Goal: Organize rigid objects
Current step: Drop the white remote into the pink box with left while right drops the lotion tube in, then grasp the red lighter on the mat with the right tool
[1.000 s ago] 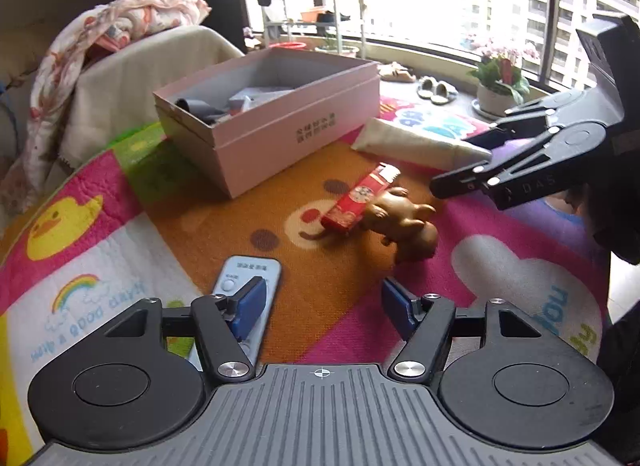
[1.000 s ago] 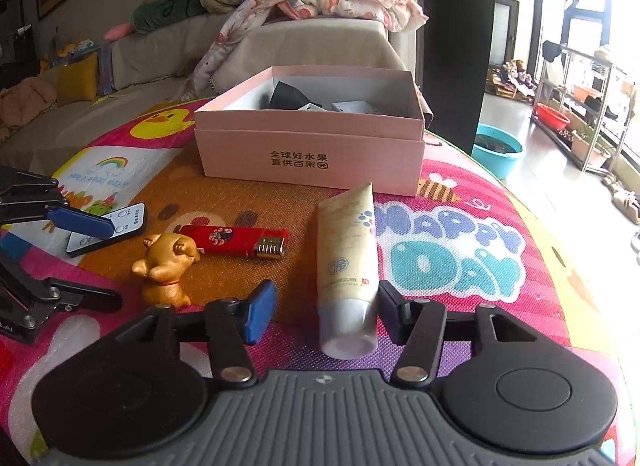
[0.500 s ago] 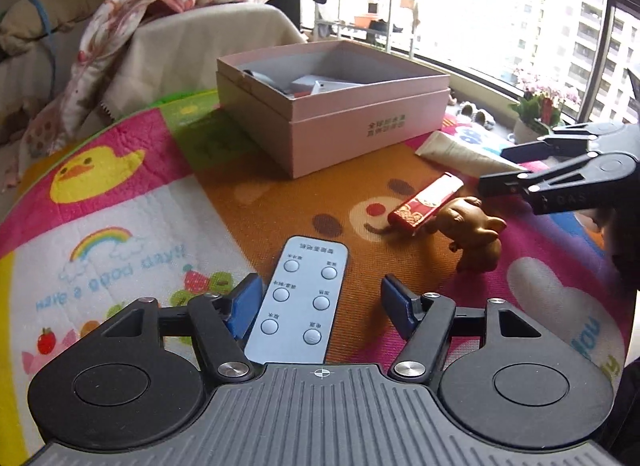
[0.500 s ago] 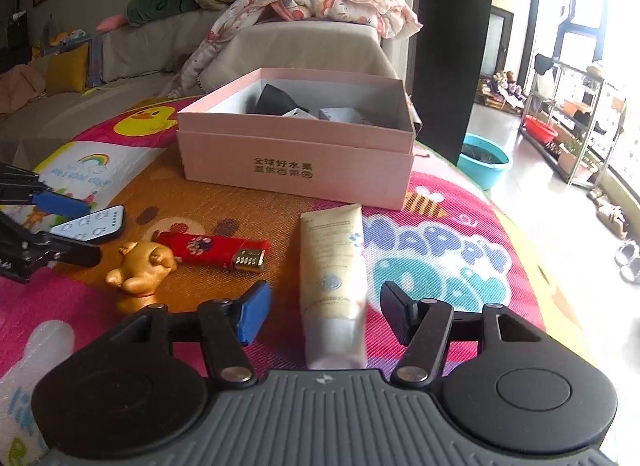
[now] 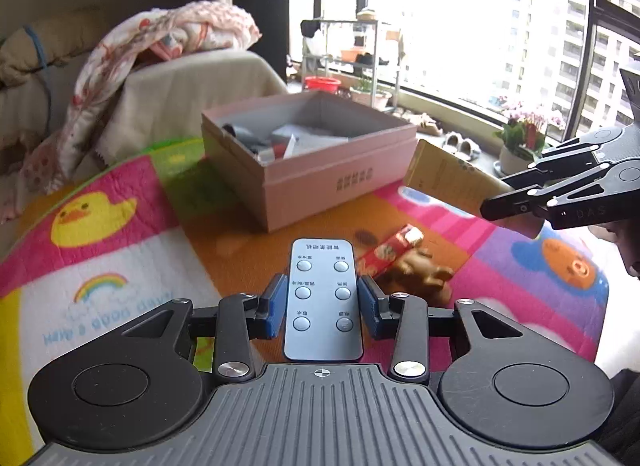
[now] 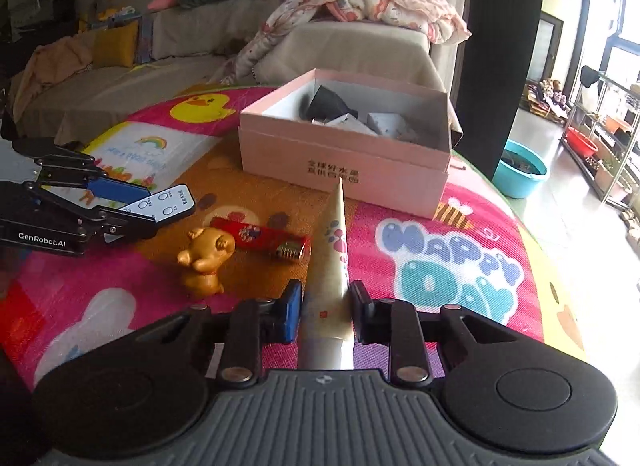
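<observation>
Open orange mat [image 6: 256, 189] lies between both tongs and the pink box [image 6: 352, 169], so the straight way there is clear. Lower down, the gold pig figurine [image 6: 204, 258] and red lighter [image 6: 260, 238] sit touching mid-mat, between the two tongs. The box top is open, though dark and white items [image 6: 352, 115] already crowd its floor.

Blown-out window [image 5: 460, 17], fisheye bending, slight blur

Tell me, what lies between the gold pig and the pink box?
The red lighter lies between the pig and the box, on the mat; the right wrist view shows it.
</observation>
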`<state>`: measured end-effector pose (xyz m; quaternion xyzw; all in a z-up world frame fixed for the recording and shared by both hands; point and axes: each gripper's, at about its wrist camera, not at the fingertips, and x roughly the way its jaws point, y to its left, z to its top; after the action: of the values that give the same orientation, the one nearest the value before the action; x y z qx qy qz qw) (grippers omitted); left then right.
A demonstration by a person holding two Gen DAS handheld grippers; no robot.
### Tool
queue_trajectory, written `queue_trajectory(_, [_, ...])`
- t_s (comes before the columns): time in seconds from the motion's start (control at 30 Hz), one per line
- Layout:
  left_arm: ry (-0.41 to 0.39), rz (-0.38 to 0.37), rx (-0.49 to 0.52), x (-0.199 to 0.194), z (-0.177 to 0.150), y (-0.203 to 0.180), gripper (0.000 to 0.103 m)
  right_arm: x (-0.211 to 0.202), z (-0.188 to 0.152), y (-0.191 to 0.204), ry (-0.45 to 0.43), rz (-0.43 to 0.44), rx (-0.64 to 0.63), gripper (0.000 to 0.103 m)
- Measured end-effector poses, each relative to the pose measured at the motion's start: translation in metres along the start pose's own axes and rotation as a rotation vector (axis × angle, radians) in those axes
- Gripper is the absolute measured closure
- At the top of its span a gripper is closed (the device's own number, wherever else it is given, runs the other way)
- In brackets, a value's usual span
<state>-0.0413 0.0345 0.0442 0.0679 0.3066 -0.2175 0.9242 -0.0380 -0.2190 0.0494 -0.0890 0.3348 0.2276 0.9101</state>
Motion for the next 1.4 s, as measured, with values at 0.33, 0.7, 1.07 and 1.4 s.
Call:
queue_trajectory(0.33, [-0.245,0.040,0.037,0.012,0.145,0.015,0.059,-0.022,0.122,-0.032,-0.254,-0.082,0.022,0.077])
queue_trajectory(0.7, [-0.123,0.003,-0.228,0.053,0.074,0.052,0.059,0.035,0.076,-0.051,-0.150,-0.125,0.136,0.036])
queue_trajectory(1.07, [0.016,-0.114,-0.210,0.010,0.003,-0.013,0.060,0.045,-0.013,0.006,-0.062,-0.108,-0.023,0.035])
queue_trajectory(1.4, [0.121,-0.066,-0.132,0.046,0.000,-0.048,0.059,0.057,-0.019,-0.029,-0.025,-0.097,0.235,0.029])
